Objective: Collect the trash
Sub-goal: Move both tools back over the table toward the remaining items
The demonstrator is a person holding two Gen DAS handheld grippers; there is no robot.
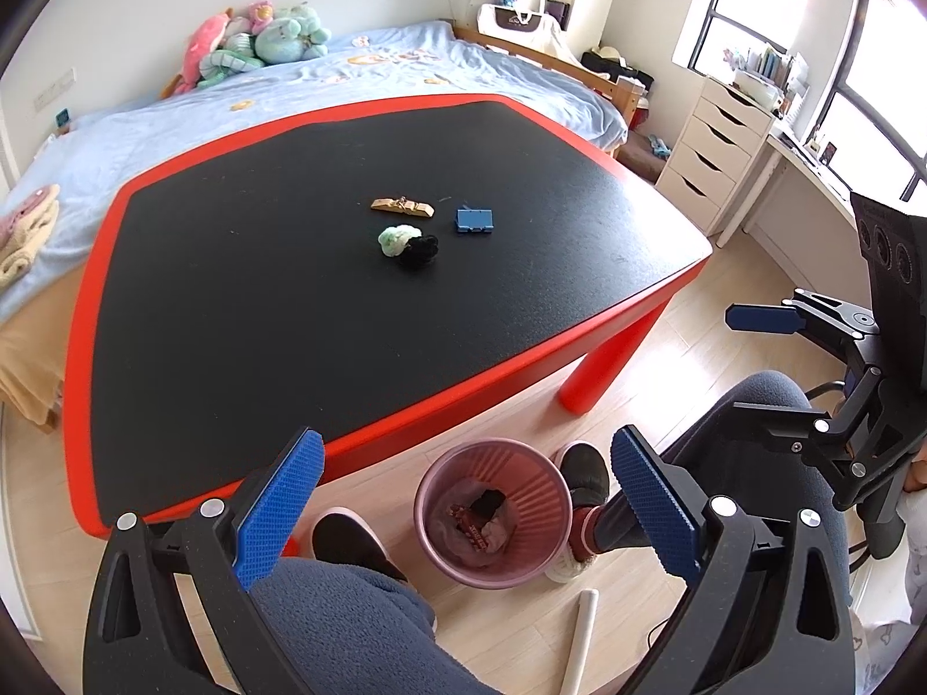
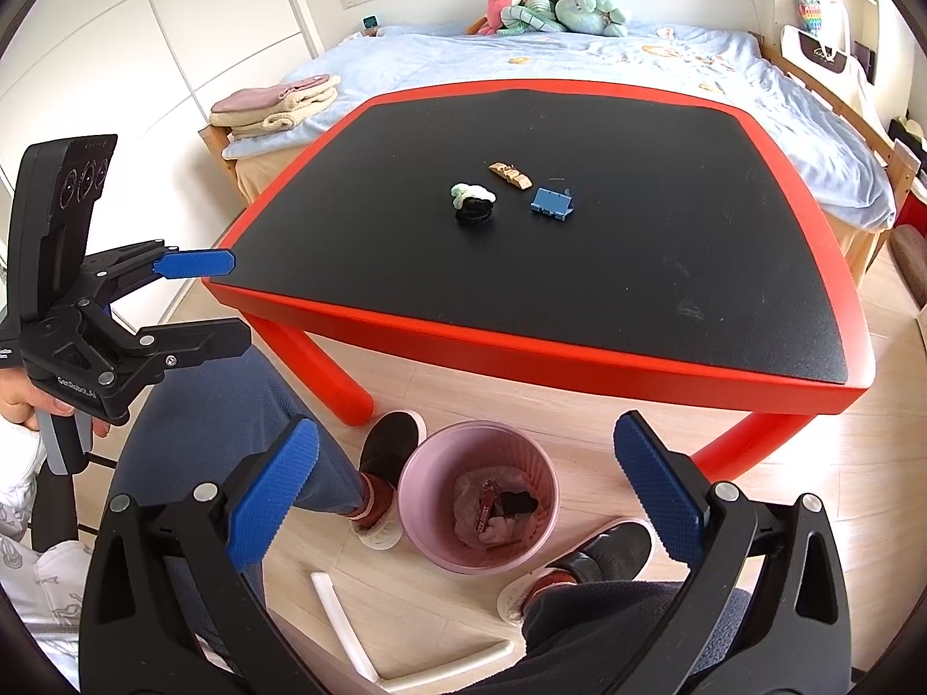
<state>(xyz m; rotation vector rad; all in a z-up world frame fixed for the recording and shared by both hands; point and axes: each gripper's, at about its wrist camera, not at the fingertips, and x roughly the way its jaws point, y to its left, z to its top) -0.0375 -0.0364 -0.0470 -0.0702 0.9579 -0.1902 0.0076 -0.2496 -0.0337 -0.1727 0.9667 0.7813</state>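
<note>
A pink trash bin [image 1: 492,512] stands on the floor in front of the red-rimmed black table [image 1: 347,301], with wrappers inside; it also shows in the right wrist view [image 2: 478,501]. On the table lie a gold wrapper [image 1: 402,207], a pale green and black crumpled wad [image 1: 408,246] and a blue clip-like piece [image 1: 474,221]; the same things show in the right wrist view: wrapper [image 2: 510,175], wad [image 2: 474,204], blue piece [image 2: 553,204]. My left gripper [image 1: 463,515] is open and empty above the bin. My right gripper [image 2: 466,501] is open and empty above the bin.
A bed [image 1: 289,87] with plush toys stands behind the table. White drawers [image 1: 718,150] stand at the right. The person's knees and slippered feet [image 2: 388,452] flank the bin. A white bent strip [image 2: 353,631] lies on the floor.
</note>
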